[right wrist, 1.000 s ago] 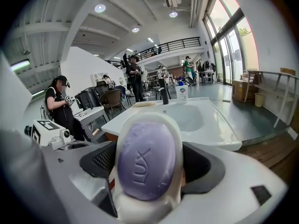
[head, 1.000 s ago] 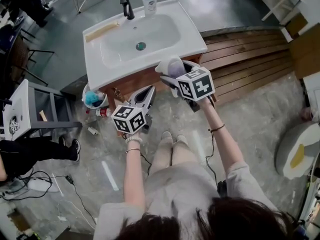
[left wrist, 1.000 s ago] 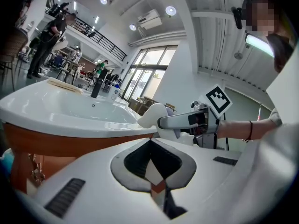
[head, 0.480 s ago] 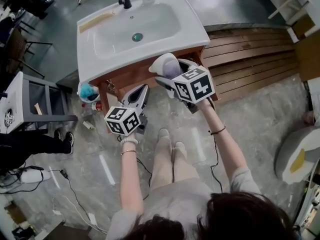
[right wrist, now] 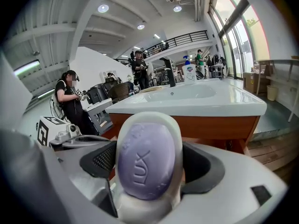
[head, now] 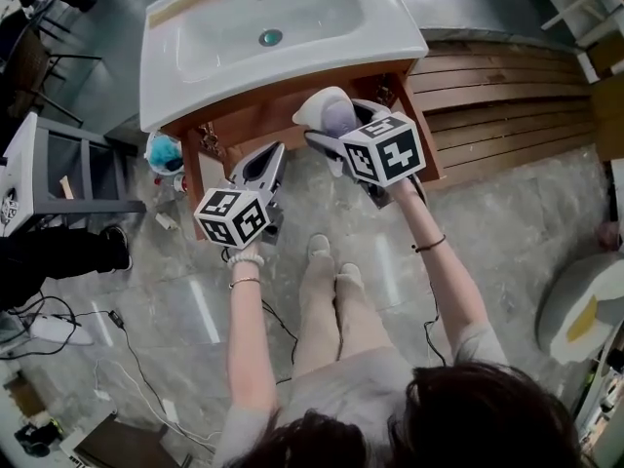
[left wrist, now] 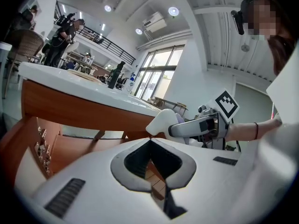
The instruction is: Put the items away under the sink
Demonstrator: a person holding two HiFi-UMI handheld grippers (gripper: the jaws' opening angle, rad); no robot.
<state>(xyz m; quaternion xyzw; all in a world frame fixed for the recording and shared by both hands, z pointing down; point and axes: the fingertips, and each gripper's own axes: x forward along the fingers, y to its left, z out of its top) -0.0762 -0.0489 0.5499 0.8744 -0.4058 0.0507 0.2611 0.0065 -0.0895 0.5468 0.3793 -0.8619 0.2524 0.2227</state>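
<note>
A purple soap bar (right wrist: 147,160) lies in a white soap dish (right wrist: 174,125), and my right gripper (right wrist: 147,174) is shut on that dish. In the head view the soap dish (head: 314,105) is held by the right gripper (head: 330,133) just in front of the wooden cabinet (head: 244,120) under the white sink (head: 161,91). My left gripper (head: 267,156) is shut and holds nothing; it hangs lower left of the dish, before the cabinet's open front. In the left gripper view its jaws (left wrist: 149,140) meet, with the soap dish (left wrist: 162,122) beyond them.
A soap dispenser (right wrist: 188,72) and a black faucet (right wrist: 169,77) stand at the sink's back. A blue item (head: 164,152) sits on the floor left of the cabinet. A grey stand (head: 58,178) is further left, wooden decking (head: 507,96) to the right, cables (head: 127,359) on the floor.
The sink has slid up in the head view as the person leans lower. Both grippers have edged nearer to the cabinet front, the right one still shut on the soap dish.
</note>
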